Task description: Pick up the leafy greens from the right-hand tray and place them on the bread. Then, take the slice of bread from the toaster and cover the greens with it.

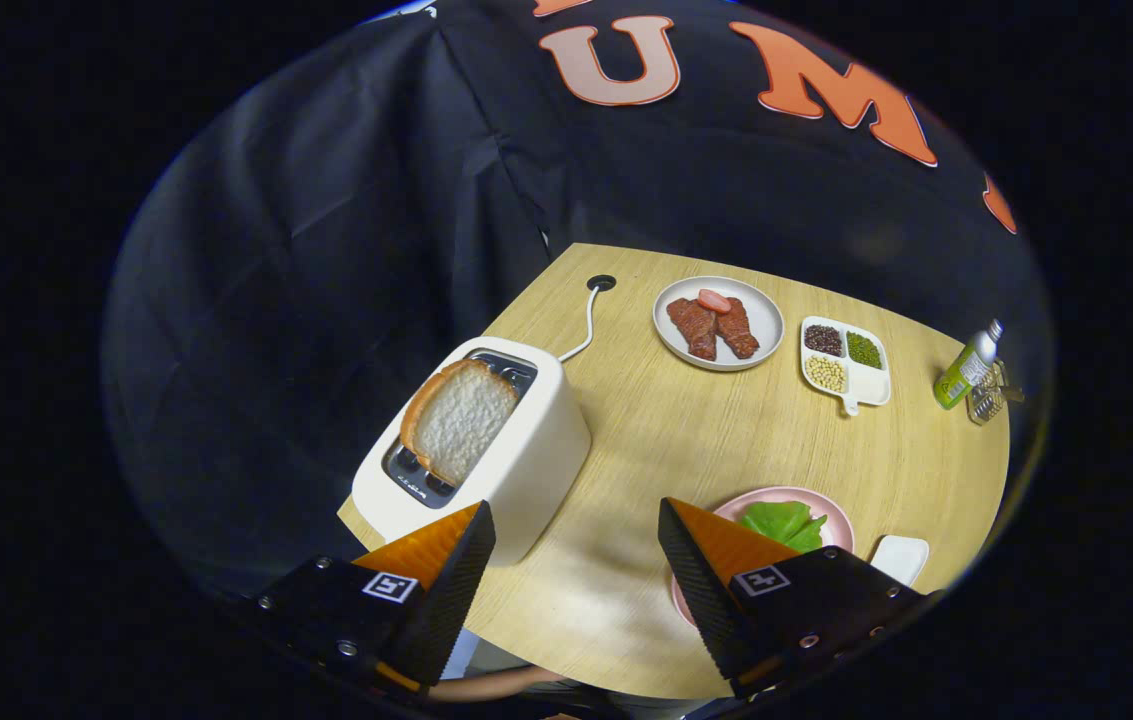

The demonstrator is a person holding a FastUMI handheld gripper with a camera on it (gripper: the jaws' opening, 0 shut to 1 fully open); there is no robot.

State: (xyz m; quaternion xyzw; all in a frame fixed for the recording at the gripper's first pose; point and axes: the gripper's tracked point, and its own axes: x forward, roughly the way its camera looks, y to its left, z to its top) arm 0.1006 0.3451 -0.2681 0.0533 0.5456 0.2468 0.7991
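Gripper [576, 540] fingers stand wide apart over the wooden table [646, 460], holding nothing; leafy greens [781, 523] lie on the pink plate [831, 510] just beyond the right finger; a bread slice [461, 418] stands in the white toaster [526, 450] ahead of the left finger; farther off sit a plate of meat [718, 322] and a divided dish [846, 362].

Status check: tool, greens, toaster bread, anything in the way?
Tool open, holding nothing, above table. Greens on pink plate. Bread slice still in toaster. Path unobstructed.
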